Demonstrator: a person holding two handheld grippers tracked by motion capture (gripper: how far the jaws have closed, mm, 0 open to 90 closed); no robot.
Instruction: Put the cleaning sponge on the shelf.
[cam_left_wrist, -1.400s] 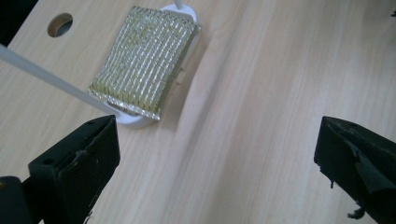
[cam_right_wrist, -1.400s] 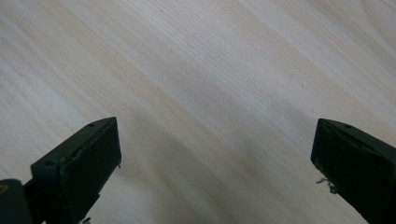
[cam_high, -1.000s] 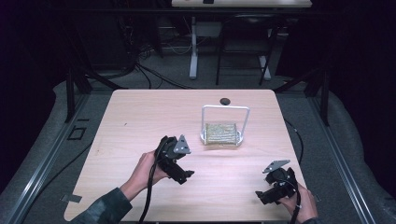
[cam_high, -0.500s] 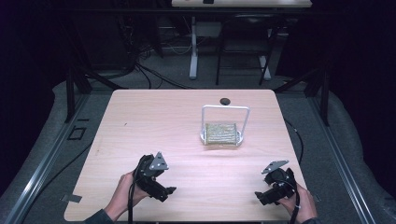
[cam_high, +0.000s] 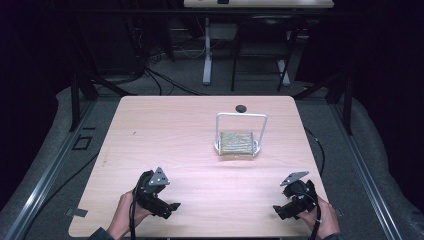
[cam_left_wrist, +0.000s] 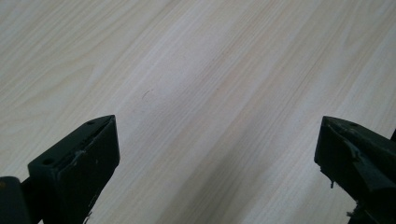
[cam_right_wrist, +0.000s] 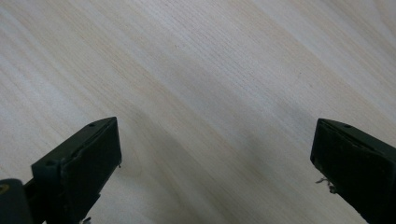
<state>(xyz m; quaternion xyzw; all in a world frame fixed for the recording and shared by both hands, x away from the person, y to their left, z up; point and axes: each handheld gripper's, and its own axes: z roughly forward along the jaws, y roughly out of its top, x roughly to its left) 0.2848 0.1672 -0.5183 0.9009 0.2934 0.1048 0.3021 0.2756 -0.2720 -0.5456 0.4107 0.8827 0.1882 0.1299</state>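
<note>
High view: the left hand-held gripper (cam_high: 165, 206) and right hand-held gripper (cam_high: 281, 210) rest low near the desk (cam_high: 165, 135) front edge, well apart from a white wire rack (cam_high: 240, 134) holding a tan block (cam_high: 236, 143). Gripper views: both spread wide, empty. Reaching carelessly could tip the rack.

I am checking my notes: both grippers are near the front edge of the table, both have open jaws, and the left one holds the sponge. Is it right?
Not quite. The left gripper holds nothing: the left gripper view shows bare table between its open jaws. The sponge sits in the white rack farther back, per the high view. The right gripper is open too.
</note>
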